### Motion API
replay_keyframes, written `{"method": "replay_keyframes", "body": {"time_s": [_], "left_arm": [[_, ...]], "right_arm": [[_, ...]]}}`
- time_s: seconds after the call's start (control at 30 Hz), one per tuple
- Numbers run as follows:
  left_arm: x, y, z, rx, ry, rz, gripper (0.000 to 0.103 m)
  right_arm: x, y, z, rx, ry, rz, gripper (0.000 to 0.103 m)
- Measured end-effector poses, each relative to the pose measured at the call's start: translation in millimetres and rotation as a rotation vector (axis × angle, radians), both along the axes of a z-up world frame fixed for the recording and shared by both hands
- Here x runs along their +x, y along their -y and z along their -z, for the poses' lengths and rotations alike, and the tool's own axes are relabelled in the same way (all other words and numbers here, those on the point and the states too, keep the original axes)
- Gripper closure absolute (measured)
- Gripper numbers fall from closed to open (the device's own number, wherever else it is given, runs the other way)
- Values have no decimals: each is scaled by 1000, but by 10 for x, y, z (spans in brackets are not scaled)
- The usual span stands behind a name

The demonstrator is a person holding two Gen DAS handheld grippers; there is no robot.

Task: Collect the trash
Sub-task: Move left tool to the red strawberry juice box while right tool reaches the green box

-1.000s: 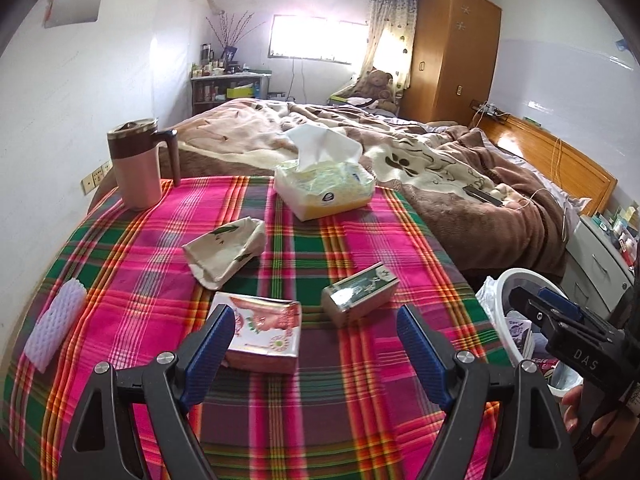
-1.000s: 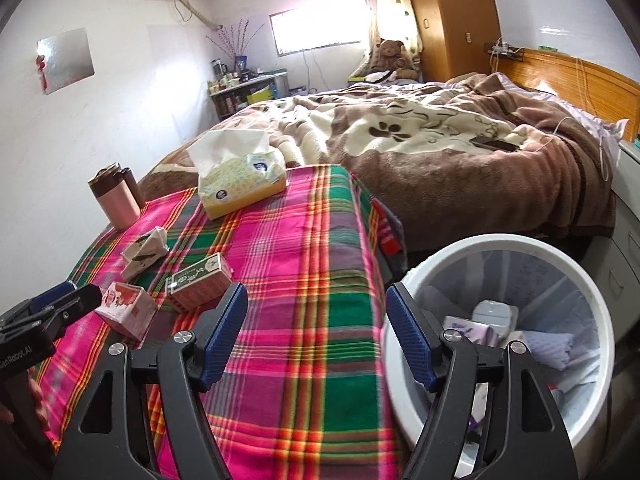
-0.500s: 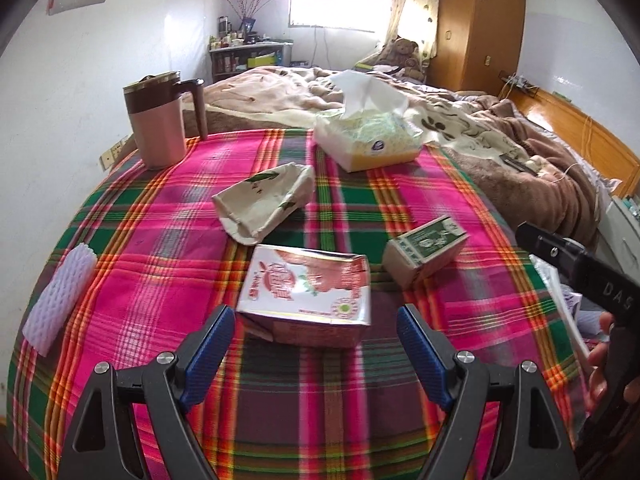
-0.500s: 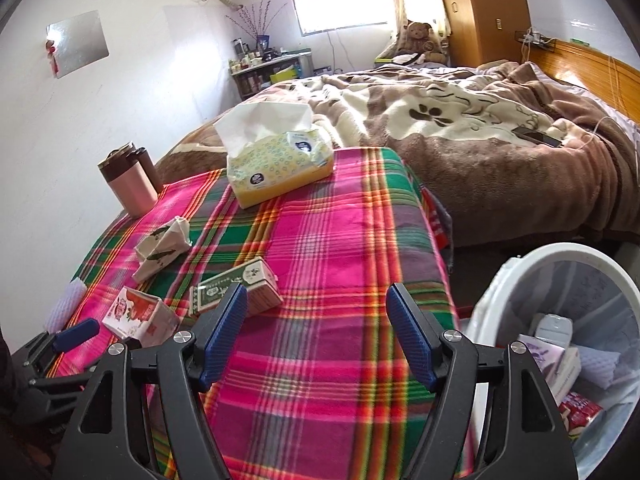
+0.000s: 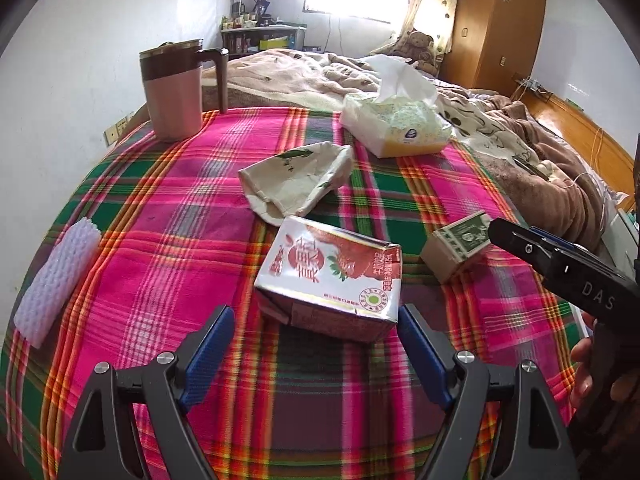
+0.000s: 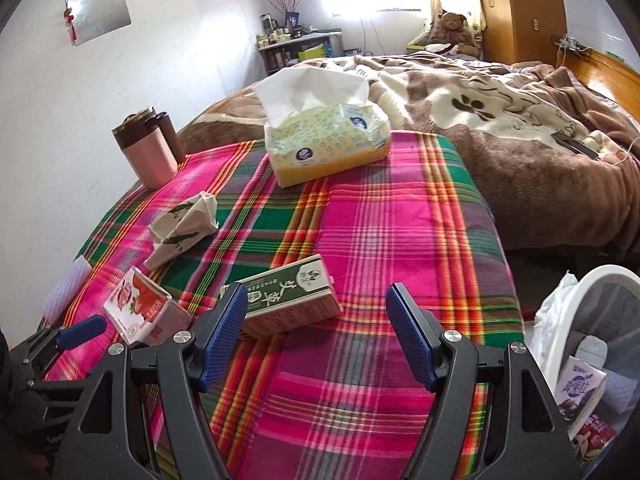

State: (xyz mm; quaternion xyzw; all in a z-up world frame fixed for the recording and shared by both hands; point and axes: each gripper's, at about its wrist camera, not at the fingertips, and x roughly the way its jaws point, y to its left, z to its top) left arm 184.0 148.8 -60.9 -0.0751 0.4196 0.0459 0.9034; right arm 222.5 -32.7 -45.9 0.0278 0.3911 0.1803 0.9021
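1. My left gripper [image 5: 312, 344] is spread wide with nothing in it, hanging just short of the crushed red-and-silver drink carton [image 5: 330, 276] on the plaid pink-and-green tablecloth [image 5: 168, 208].
2. My right gripper [image 6: 316, 320] is also spread and empty, beside the green-and-tan cardboard box [image 6: 288, 304]; its left pad overlaps the box's near corner in the view, so I cannot tell whether they touch.
3. To grip well, I should slide each pair of jaws on until its item sits squarely between the pads, then squeeze across the narrower side.
4. The carton is dented, so I judge a light squeeze is enough.
5. The white plastic bin [image 6: 600, 292] stands off the table's right edge, already holding cartons.
6. The crumpled white leaf-print wrapper [image 5: 296, 184] comes later.
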Motion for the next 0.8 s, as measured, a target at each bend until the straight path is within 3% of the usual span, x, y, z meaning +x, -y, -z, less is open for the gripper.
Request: {"method": "replay_keyframes", "body": {"time_s": [0.23,0.43,0.63,0.8], "left_arm": [[-79,-333,1,36,-9,-91,20],[-93,-597,-44,53,-6,-173,20],[-70,-632,-196,-66,65,-149,20],[99,-595,-244,-104,70,-134,20]], "right_arm": [[23,-65,107,2,-49,-25,30],[40,-58,67,0,-56,24,30],[143,-164,29,73,-81,54,30],[253,-242,76,66,-105,125,30]]}}
